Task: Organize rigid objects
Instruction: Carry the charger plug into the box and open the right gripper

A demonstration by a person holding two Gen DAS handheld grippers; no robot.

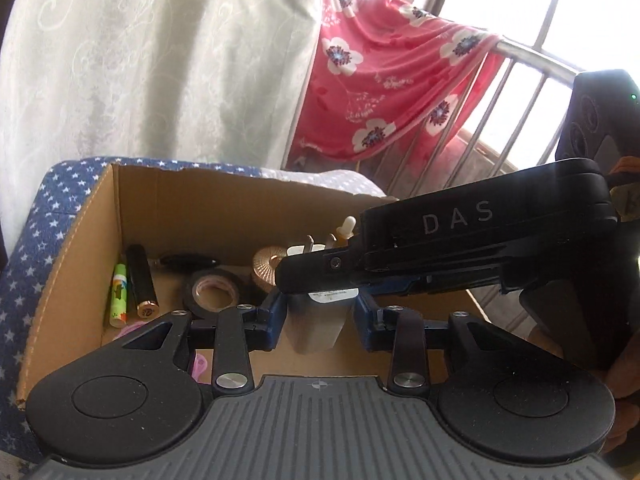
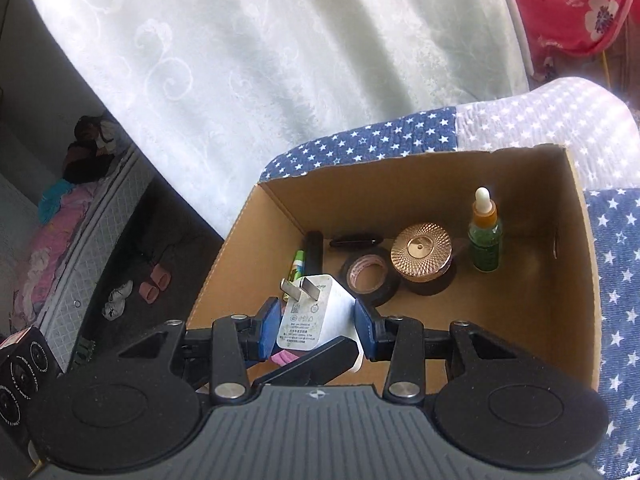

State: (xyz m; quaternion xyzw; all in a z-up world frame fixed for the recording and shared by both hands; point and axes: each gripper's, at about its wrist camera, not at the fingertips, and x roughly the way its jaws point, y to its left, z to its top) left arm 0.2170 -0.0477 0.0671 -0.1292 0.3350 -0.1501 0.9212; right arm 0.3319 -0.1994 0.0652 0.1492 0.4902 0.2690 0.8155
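Observation:
A white plug charger (image 2: 312, 314) hangs over the open cardboard box (image 2: 576, 264). It also shows in the left wrist view (image 1: 318, 324). My left gripper (image 1: 319, 316) has its blue pads against the charger's sides. My right gripper (image 2: 316, 330) holds the same charger between its blue pads; its black body (image 1: 460, 240) crosses the left wrist view from the right. In the box lie a black tape roll (image 2: 370, 276), a rose-gold lidded jar (image 2: 422, 254), a green dropper bottle (image 2: 485, 242), a black tube (image 1: 141, 282) and a green lip balm (image 1: 118, 295).
The box (image 1: 72, 264) rests on a blue star-print quilt (image 2: 616, 280). A pale curtain (image 2: 240, 60) hangs behind it. A red floral cloth (image 1: 392, 80) drapes over a metal railing (image 1: 520, 92) at right. Slippers (image 2: 154, 282) lie on the floor at left.

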